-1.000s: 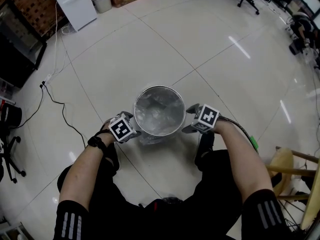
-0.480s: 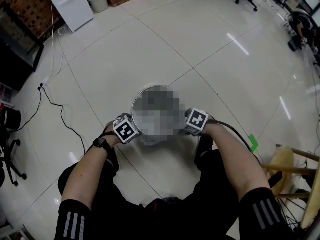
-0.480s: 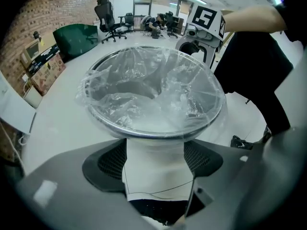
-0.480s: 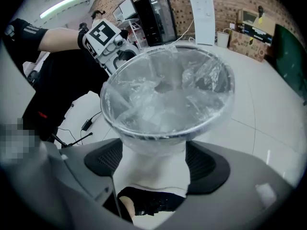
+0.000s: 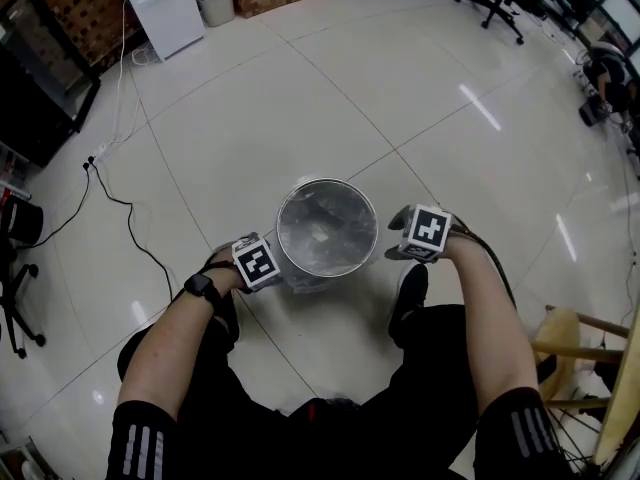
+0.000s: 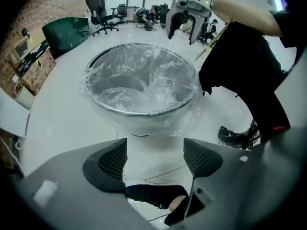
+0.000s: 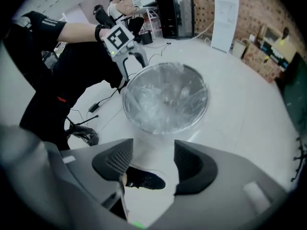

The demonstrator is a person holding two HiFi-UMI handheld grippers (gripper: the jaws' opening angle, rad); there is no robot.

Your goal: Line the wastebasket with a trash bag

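**Beside the wastebasket, the right gripper has let go and backed off**

Left of the wastebasket (image 5: 327,182), the left gripper (image 6: 154,150) has stayed just beside the rim, where it was a second ago. Its fingers (image 6: 108,164) are spread with nothing between them; only the floor (image 5: 250,118) and a shoe show through the gap.

On the wastebasket itself, which stands on the floor in front of the person, the clear trash bag (image 6: 144,80) sags into the hollow. Its mouth is folded over the rim, and loose film hangs down the outside wall.

Right of the wastebasket, the change is plain. The right gripper (image 7: 153,152), close against the rim a second ago, has lifted and drawn clear of it. Its fingers (image 7: 192,169) have just been closing from fully spread to partly apart, and they pinch nothing.

With neither gripper holding the film, the lining looks all but done. At most, some tidying of the overhang may remain.

Counted:
- one wastebasket
- one trash bag
- two grippers, each with two fingers
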